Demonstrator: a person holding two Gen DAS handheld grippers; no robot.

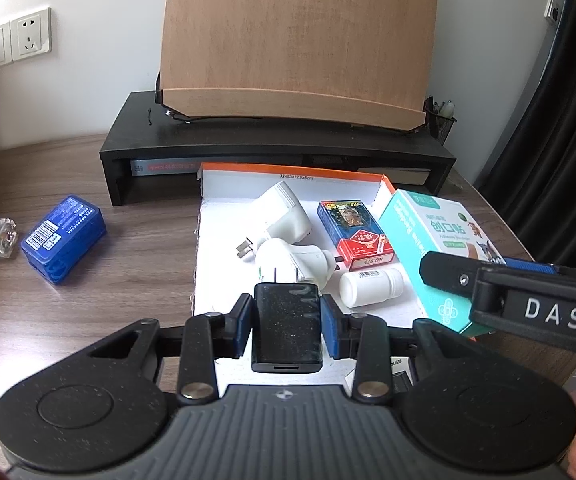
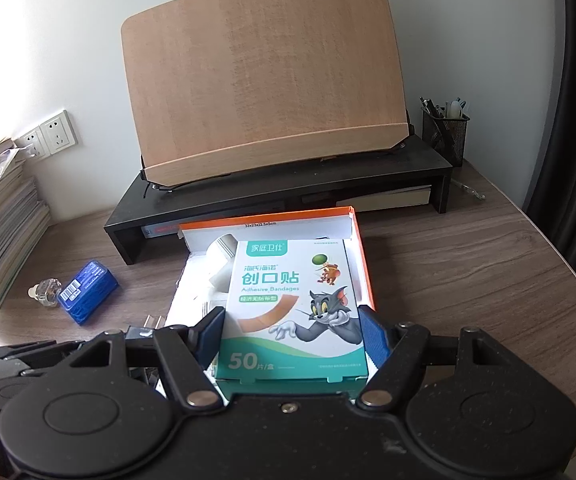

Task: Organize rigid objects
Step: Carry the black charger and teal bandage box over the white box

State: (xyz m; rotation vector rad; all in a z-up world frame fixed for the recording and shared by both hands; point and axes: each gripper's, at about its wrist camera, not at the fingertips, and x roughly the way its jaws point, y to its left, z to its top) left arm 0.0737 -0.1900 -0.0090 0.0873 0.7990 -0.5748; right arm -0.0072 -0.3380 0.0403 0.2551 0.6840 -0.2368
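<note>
Five items in orange tray (image 1: 383,184) (white inside), two white plugs (image 1: 284,216), card pack (image 1: 353,236), bottle (image 1: 369,288)

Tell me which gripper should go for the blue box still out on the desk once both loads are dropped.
Left, probably. The blue box lies left of the tray, on the left gripper's side; the right gripper sits further right.

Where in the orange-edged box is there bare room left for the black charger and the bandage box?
Inside the orange-edged box, the near left floor is bare, bordered by the left wall and the white plugs. The middle is crowded: plugs, playing card pack, white bottle. Outside, bare desk lies between the blue case and the box.
</note>
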